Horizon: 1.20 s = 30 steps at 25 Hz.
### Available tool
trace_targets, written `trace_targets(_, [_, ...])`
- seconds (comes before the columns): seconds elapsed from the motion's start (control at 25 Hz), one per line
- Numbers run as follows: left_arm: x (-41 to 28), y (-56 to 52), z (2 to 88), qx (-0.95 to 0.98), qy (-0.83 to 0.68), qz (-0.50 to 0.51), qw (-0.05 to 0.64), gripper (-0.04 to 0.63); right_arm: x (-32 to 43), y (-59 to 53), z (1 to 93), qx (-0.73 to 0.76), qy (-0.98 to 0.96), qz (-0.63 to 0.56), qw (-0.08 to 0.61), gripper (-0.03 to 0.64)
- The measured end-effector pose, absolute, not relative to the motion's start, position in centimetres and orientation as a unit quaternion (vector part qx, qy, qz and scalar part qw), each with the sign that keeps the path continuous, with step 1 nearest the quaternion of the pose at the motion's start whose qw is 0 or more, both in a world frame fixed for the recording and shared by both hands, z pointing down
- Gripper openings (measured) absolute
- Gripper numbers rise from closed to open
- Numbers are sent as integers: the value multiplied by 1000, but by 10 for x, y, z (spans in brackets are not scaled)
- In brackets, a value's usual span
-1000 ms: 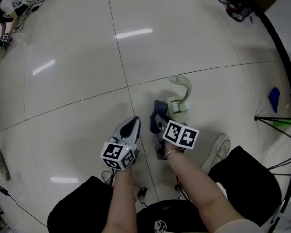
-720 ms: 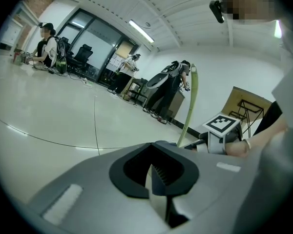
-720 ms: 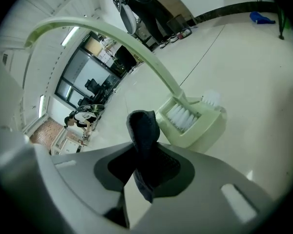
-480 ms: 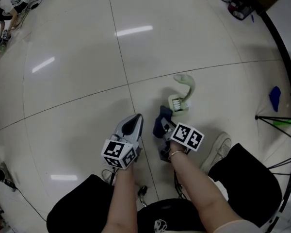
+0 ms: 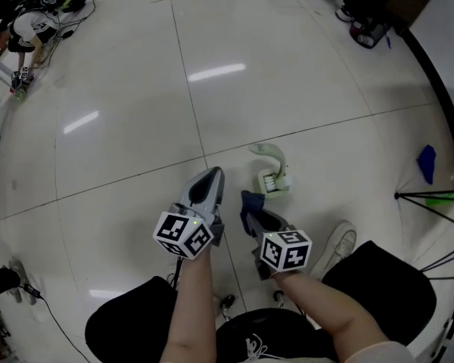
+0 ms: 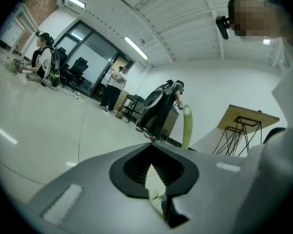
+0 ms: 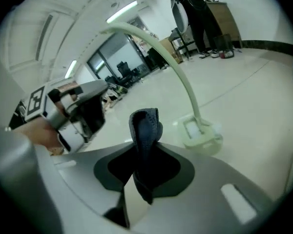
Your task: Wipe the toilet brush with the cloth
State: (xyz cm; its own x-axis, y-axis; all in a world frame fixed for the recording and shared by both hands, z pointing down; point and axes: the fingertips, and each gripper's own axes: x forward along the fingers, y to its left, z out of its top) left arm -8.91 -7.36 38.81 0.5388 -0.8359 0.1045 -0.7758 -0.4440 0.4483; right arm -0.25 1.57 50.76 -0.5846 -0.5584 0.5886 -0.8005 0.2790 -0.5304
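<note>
Right gripper (image 7: 144, 172), clamped on the cloth (image 7: 145, 130), has backed off the brush (image 5: 273, 177), which now sits alone on the floor just ahead. So the wiping looks paused. Left gripper (image 5: 206, 190) is closed on nothing.

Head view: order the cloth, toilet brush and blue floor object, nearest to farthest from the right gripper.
1. cloth, in the right gripper's fingers.
2. toilet brush, on the floor just ahead.
3. blue object, far right.

Bright ceiling strips (image 6: 136, 48), floor (image 5: 217, 72) glare, fisheye edges
</note>
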Motion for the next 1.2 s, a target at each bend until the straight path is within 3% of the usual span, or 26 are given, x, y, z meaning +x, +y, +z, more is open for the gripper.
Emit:
trace_targets(0.24, [-82, -103, 272, 874, -465, -59, 128, 6, -15, -7, 347, 376, -870, 311, 69, 89])
trace_targets(0.48, [-49, -96, 240, 895, -435, 18, 102, 6, 22, -64, 239, 412, -890, 186, 53, 89])
trace_targets(0.68, [-21, -103, 266, 899, -411, 118, 91, 6, 31, -113, 244, 419, -887, 183, 68, 87])
trace_targets(1.2, [-7, -110, 275, 905, -401, 67, 127, 6, 83, -130, 383, 453, -833, 281, 147, 87])
